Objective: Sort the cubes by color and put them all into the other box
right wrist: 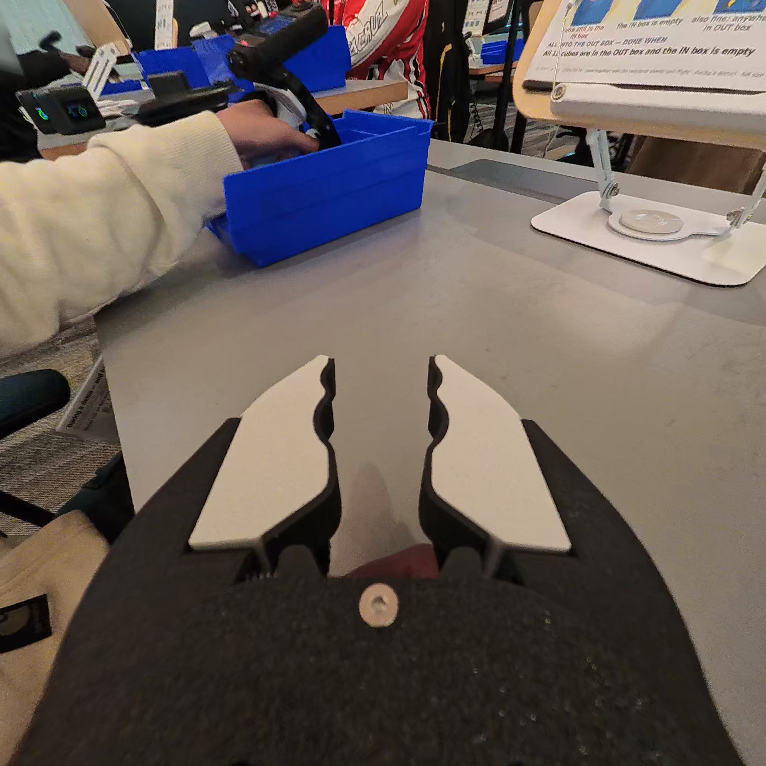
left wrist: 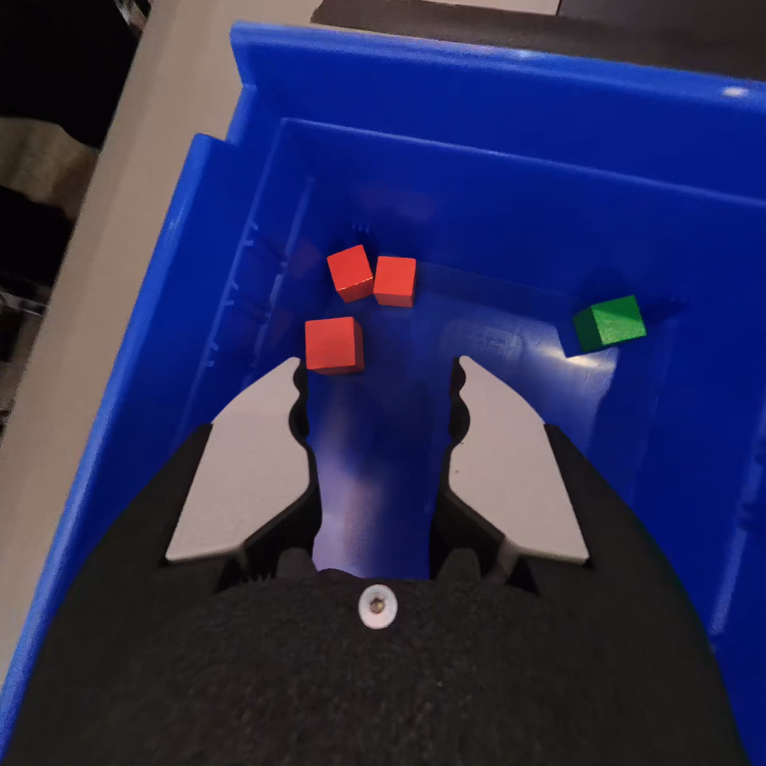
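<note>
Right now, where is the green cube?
In the left wrist view, the green cube sits alone on the floor of the blue box, near its right wall, well apart from the three red cubes on the left.

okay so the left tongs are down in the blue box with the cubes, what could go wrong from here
The left tongs are open, and one tip sits right beside the nearest red cube, so closing or moving could knock it aside. The other two red cubes touch, so a grab may drag both. The green cube lies near the blue box wall, leaving little room.
</note>
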Action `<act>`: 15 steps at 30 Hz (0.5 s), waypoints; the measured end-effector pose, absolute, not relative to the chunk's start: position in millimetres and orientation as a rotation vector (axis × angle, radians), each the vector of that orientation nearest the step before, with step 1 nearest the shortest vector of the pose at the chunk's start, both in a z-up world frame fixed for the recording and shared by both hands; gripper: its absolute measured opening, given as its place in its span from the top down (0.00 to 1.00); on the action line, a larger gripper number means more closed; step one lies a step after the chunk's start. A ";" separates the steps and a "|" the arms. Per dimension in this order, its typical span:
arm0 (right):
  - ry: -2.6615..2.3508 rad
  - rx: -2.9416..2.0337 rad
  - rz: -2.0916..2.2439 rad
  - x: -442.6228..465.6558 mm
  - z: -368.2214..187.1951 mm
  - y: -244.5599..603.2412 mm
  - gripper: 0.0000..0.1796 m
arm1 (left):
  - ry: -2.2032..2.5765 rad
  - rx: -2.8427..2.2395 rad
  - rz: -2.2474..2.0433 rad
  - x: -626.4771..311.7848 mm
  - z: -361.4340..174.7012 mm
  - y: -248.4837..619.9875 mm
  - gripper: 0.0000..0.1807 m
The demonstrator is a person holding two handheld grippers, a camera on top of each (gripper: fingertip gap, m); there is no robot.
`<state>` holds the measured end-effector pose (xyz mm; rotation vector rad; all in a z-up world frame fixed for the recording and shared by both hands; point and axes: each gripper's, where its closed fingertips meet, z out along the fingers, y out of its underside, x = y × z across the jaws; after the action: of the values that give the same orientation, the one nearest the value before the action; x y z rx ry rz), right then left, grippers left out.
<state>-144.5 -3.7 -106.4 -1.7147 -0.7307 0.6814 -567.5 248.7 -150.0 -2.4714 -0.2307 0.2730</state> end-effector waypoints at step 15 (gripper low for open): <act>-0.737 -1.720 0.719 -135.3 -105.2 -0.5 0.77 | -0.389 -2.480 0.072 -580.0 -184.7 259.2 0.84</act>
<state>-135.3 -0.5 -105.2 -1.7199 -0.7374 0.7190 -580.0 259.2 -184.7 -2.4804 -0.3890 0.0721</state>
